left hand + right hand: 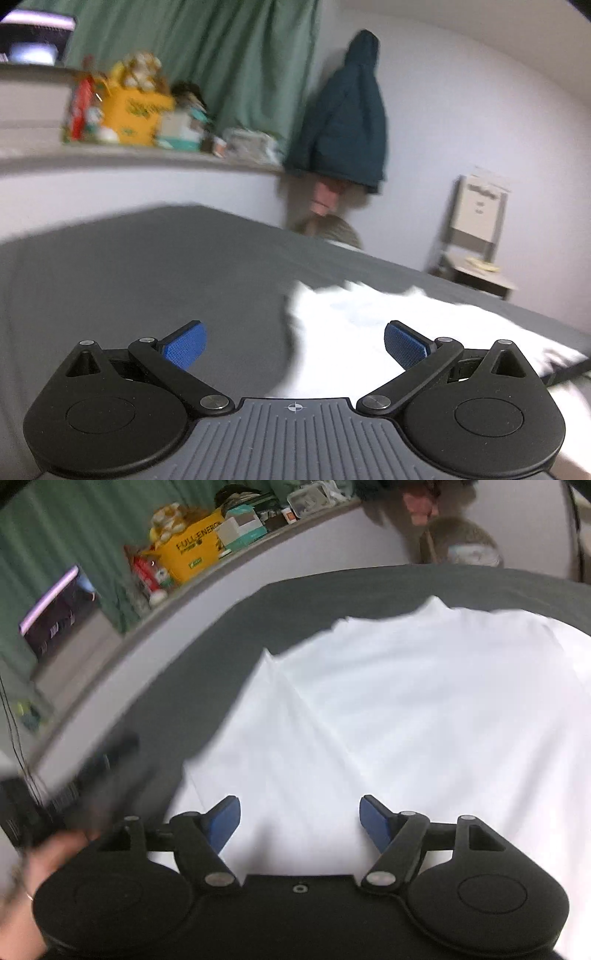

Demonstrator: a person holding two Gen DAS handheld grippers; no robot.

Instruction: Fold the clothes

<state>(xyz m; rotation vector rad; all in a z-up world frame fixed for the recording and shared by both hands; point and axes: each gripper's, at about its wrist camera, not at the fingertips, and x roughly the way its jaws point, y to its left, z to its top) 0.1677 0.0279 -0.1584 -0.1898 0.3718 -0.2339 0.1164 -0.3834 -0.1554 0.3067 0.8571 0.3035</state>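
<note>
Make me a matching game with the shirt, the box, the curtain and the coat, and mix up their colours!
Things:
1. garment
2. box
3. curtain
4. coat

Colours:
A. green
B. dark teal
C. white
D. yellow

Pairs: 1-C, 2-D, 3-A, 4-B

The left hand-held gripper [294,345] has its blue pads spread wide with nothing between them. The right hand-held gripper [300,823] gapes likewise, empty. A blurred hand [44,853] shows at its left.
</note>
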